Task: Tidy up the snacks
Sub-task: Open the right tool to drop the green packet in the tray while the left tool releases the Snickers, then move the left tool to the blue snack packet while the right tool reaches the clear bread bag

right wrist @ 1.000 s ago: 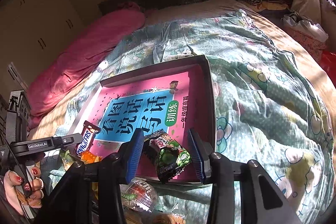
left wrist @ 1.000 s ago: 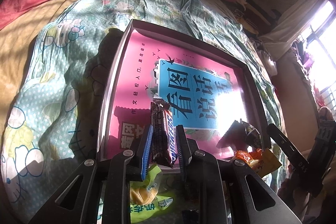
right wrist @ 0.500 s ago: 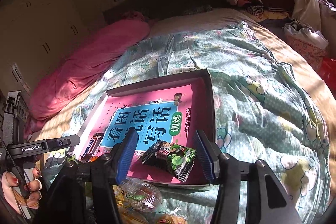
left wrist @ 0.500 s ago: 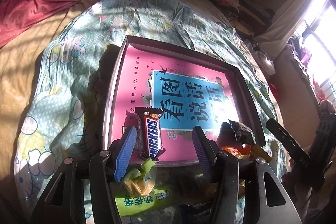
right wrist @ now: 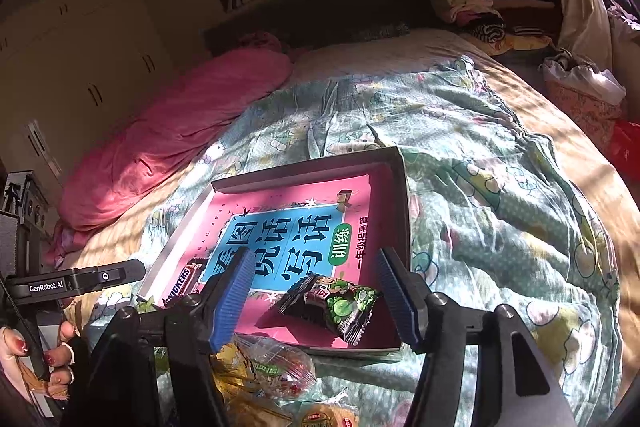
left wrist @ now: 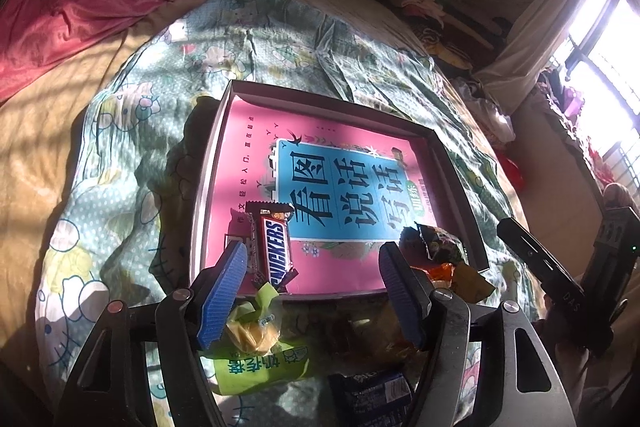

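Pink-lined tray (left wrist: 460, 187): Snickers bar (left wrist: 274, 253), just released from my opening left gripper (left wrist: 312, 267), and green pea packet (right wrist: 340, 307), freed by my opening right gripper (right wrist: 314, 291), both now lie inside; loose snacks remain.

Each camera sits on a claw and looks forward and down along its two blue fingers at the bed.

The left camera sits low and close behind the left claw (left wrist: 312, 291). Past the claw's tips lies the shallow box (left wrist: 224, 131) with the pink book inside. The right claw (left wrist: 532, 259) shows far off to the right side.

The right camera sits close behind the right claw (right wrist: 316, 291). The same box (right wrist: 402, 187) lies just past its tips. The left claw (right wrist: 80, 281) pokes in from the left.

Both views share the box, the Snickers bar (left wrist: 276, 251) (right wrist: 178, 285) and the green candy pack (left wrist: 434, 245) (right wrist: 336, 305).
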